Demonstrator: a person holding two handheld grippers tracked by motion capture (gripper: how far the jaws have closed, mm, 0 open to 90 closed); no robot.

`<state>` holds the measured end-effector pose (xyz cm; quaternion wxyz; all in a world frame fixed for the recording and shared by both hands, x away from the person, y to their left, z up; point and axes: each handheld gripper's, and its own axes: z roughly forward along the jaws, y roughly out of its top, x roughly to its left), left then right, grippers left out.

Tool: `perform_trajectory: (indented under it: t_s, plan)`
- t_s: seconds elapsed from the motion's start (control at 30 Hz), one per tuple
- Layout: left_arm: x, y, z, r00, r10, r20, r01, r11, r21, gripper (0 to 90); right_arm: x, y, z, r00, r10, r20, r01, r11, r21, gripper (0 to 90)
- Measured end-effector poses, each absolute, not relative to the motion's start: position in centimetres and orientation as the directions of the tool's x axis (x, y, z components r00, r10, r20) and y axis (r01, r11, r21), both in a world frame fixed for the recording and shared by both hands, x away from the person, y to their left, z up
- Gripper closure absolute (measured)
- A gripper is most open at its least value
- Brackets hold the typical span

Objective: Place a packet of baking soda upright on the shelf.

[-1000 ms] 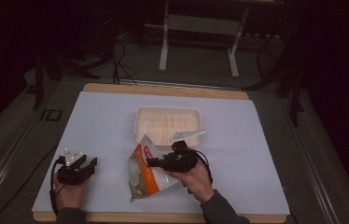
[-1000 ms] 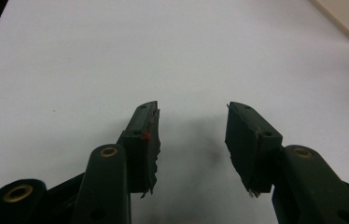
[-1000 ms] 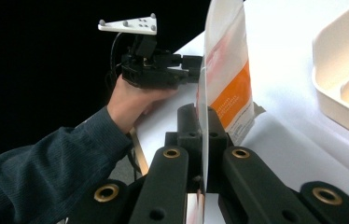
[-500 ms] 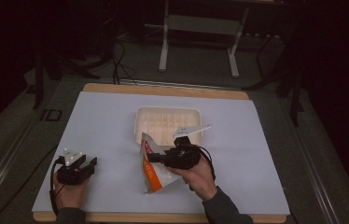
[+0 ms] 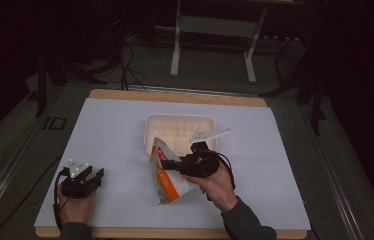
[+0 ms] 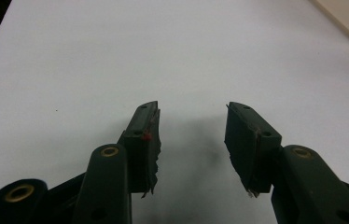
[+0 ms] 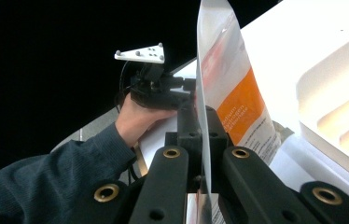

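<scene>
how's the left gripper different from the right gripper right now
The left gripper has its jaws spread with nothing between them; the right gripper is clamped on an orange and white bag. The left gripper sits low at the near left of the white table, while the right gripper holds the bag tilted up beside the cream tray. Both are black and hand-held.

A white sheet (image 5: pixel 125 135) is covering a wooden tabletop (image 5: pixel 175 96) whose edge is showing along the far and near sides. Grey floor (image 5: pixel 150 65) is lying around it, crossed by black cables (image 5: pixel 127 62). A pale metal stand (image 5: pixel 214 45) is rising beyond the table. The rest of the room is sitting in deep darkness, with light falling mainly on the table.
</scene>
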<state>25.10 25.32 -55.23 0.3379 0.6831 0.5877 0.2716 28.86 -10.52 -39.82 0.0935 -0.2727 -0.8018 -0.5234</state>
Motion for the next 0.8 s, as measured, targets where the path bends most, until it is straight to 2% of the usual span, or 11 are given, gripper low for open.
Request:
perform_trajectory:
  t_s: [0.8]
  plan:
    - [25.1, 25.4, -55.2, 0.156, 0.987, -0.031, 0.623, -0.074, 0.779, 53.4, 29.8, -12.5, -37.4, -0.832, 0.397, 0.389, 0.511, 0.273, 0.815, 90.0]
